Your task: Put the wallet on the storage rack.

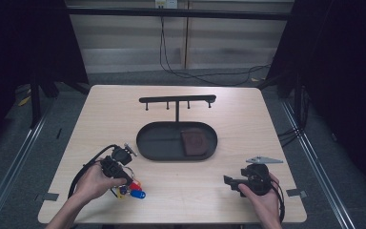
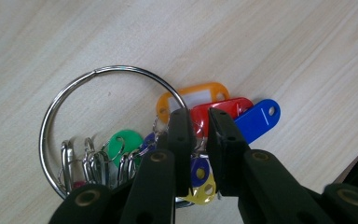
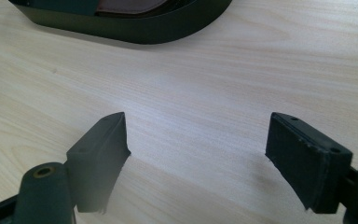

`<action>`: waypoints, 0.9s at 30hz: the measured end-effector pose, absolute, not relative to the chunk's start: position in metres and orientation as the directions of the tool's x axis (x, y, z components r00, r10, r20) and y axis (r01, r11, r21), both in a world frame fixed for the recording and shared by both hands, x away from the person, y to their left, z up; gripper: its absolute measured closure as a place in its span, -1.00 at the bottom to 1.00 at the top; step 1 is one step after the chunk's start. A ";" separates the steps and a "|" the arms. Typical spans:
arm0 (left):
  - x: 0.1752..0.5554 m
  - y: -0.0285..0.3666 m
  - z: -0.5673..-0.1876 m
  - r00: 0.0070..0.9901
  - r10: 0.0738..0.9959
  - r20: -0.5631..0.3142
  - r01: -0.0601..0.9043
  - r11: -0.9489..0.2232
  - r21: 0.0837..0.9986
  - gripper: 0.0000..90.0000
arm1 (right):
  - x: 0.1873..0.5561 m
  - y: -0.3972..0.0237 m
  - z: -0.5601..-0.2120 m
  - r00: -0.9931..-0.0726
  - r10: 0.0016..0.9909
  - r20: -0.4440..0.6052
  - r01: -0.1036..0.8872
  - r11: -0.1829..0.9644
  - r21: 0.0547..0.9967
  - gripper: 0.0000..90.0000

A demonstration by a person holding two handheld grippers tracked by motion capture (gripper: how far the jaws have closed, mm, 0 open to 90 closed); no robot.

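A person stands at the near edge of a pale wooden table (image 1: 248, 119), holding a black two-jaw gripper in each hand. Near the front left corner, the left gripper (image 2: 199, 123) points down at a bunch of keys on a large silver metal ring (image 2: 60, 100), which lies flat on the wood with coloured plastic tags fanned out beside it: orange (image 2: 200, 93), red (image 2: 228, 106), blue (image 2: 260, 117), green (image 2: 123, 140) and yellow (image 2: 200, 196). Its jaws are drawn nearly together, a narrow gap between them, pinching around the red tag and the small split rings; whether the pads truly press on the tag is hard to tell. Near the front right corner, the right gripper (image 3: 198, 158) hovers low over bare wood, its jaws spread wide and holding nothing. Farther back, at the table's middle, sits a black oval metal tray (image 1: 157, 140) with a brown leather wallet (image 1: 194, 143) lying in its right half. Behind the tray rises a black T-shaped rack (image 1: 177, 99) with small hooks.
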State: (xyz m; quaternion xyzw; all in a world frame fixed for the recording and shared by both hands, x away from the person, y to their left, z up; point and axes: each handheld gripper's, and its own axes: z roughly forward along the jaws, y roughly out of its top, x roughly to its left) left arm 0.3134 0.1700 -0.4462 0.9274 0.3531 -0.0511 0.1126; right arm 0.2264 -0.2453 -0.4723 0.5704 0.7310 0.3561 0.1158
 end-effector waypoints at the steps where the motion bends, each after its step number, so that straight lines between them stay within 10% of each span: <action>1: 0.315 0.169 -0.447 0.748 0.640 -0.175 0.663 -0.730 0.164 0.78 | 0.227 -0.245 -0.473 -0.322 0.917 0.235 0.751 0.097 0.653 -0.54; 27: 0.334 0.145 -0.462 0.700 0.699 -0.145 0.701 -0.712 -0.047 0.84 | 0.229 -0.246 -0.476 -0.310 0.922 0.233 0.769 0.099 0.631 -0.53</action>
